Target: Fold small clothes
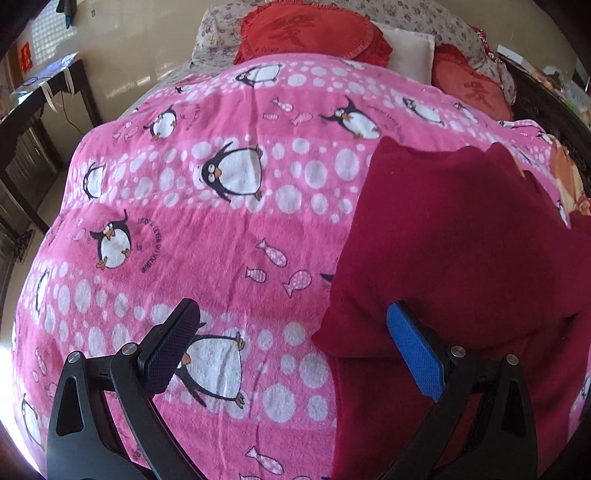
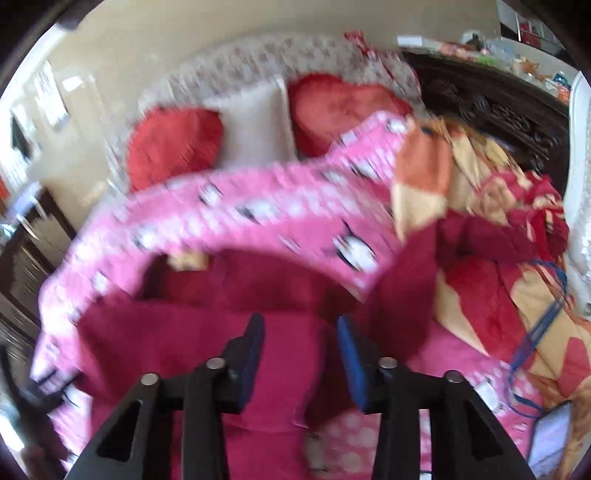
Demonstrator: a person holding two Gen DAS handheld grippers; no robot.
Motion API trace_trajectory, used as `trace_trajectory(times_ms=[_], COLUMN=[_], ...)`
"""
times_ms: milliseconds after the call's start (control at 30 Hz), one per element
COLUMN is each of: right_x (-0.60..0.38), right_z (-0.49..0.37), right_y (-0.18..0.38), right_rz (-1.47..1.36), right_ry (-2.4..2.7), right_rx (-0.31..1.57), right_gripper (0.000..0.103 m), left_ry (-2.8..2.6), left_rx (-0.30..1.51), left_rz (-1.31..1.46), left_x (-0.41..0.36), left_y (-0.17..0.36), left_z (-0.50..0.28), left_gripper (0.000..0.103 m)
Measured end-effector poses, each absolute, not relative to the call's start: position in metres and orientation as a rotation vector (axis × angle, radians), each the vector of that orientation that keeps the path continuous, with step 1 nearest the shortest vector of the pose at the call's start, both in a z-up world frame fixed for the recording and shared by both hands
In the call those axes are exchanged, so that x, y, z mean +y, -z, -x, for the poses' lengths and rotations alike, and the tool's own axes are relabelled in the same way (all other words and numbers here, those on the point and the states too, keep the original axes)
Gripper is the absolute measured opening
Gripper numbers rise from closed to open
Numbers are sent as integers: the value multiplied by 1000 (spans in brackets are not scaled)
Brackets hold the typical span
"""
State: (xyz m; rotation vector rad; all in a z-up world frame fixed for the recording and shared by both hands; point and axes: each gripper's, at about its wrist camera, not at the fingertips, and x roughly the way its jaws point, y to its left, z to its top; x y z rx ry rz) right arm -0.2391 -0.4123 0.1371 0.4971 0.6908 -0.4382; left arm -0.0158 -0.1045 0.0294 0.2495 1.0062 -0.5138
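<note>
Bed [image 1: 221,229] under a pink penguin blanket [image 1: 155,177], taken as landmark; no box or basket seen on it. Dark red garment [image 1: 461,236] spread flat on that blanket, toward its right side in the left wrist view. Two red heart cushions [image 1: 314,33] and one white pillow [image 1: 410,51] at the bed's head. One orange-and-red quilt [image 2: 498,229] bunched along the bed's right edge, a blue cord [image 2: 546,306] looped over it.

Left hand-held gripper [image 1: 295,347] tilted steeply down over the blanket, jaws spread wide and released, blue finger [image 1: 413,354] over the garment's near left edge, black finger over bare blanket. Right hand-held gripper [image 2: 301,354] angled down over the garment's middle, jaws parted, nothing gripped between the pads; view blurred.
</note>
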Motion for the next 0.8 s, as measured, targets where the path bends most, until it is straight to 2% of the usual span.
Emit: trace_trajectory(times_ms=[200,367,467,500,567,633,667,700,733,767,800], right_x=[-329,-283,-279,-279,-279,-277,-274,-269,-264,-260,-254], right_z=[117,22,0,-3,-8,-11,-12,-13,-14,-14,-15], right_y=[-148,-91,-63,-58,-57,-61,-63,-65,-69,-72,-75], right_rz=[-461,-404,-425,-424,-402,-400,-388,-368,-364,-372,-380], right_ry=[-86,-166,-167,-164,-158,-180,-180,-177,-188,-208,-231], right_rx=[742,999,1060,1051,1028,1005,998,994,981,967,954], right_gripper=[41,41,41,39,18,11,11,10,10,10,10], left_ry=[522,554,592,606,641,635,646,685,731,763,770], left_rx=[1053,1013,960,970,1023,1008,981,968,970,985,999], left_rz=[-168,-161,-118,-111,-113,-125,-129,-122,-110,-97,-85], left_x=[-94,-82,-78,-80,-89,-98,-101,-103,-106,-107,-106], left_y=[-19,-28,-33,-31,-20,-15,-18,-22,-25,-26,-28], left_z=[12,15,13,10,3,2,4,6,6,5,4], left_gripper=[102,102,102,102,102,102,97,86,53,25,23])
